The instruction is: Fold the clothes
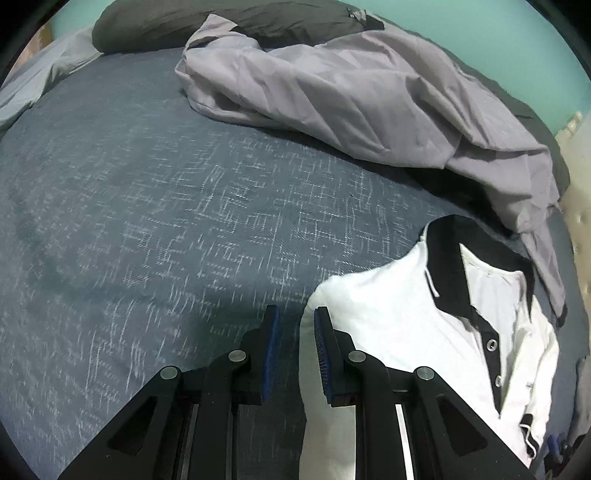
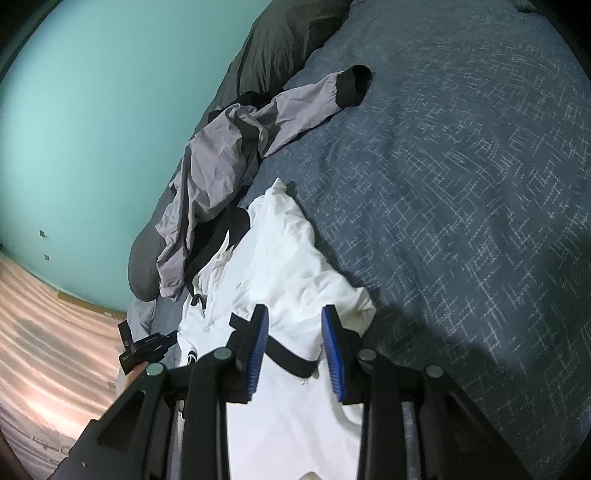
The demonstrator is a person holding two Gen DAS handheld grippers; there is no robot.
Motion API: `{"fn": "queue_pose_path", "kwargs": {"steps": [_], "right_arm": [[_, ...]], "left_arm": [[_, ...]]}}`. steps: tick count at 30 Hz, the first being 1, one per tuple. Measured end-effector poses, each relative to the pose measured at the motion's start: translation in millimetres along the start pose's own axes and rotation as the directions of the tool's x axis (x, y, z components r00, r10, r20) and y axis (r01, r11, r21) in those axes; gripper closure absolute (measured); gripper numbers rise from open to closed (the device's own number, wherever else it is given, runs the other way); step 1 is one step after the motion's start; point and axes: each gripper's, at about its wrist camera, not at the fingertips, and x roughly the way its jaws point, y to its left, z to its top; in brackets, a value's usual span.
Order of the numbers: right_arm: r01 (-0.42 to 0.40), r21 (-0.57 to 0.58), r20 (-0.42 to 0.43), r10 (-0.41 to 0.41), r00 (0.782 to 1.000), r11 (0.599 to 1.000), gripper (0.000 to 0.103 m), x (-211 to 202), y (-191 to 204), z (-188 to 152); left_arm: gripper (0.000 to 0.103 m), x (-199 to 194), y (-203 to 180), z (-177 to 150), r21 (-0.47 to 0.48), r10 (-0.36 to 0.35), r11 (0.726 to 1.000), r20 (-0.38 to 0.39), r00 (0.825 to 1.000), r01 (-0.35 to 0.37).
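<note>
A white polo shirt [image 1: 399, 314] with a black collar and button placket lies on the blue patterned bedspread [image 1: 147, 184]. My left gripper [image 1: 296, 314] hovers at the shirt's left edge. Its jaws stand a little apart; the fabric edge runs by the right pad and bedspread shows beside the left pad. In the right wrist view the same shirt [image 2: 273, 251] stretches away from me. My right gripper [image 2: 295, 310] stands open over it, with a black sleeve band crossing flat between its fingers.
A crumpled grey jacket [image 1: 332, 96] [image 2: 207, 166] lies behind the shirt, by a dark pillow [image 1: 184, 26]. The bed's edge, a wooden floor [image 2: 44, 332] and a teal wall [image 2: 92, 110] are on the left. A black device with blue parts [image 2: 147, 345] sits at that edge.
</note>
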Motion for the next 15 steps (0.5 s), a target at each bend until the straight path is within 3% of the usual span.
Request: {"fn": "queue_pose_path", "kwargs": {"steps": [7,15], "right_arm": [[0.006,0.001,-0.009,-0.006,1.0,1.0,0.073,2,-4,-2],[0.021,-0.02,-0.004,-0.022,1.0,1.0,0.073,1,4,9]], "left_arm": [[0.083,5,0,3,-0.002,0.013,1.0,-0.005,1.0,-0.013],[0.082,-38,21,-3,-0.066,-0.055,0.996,0.047,0.997,0.058]]}}
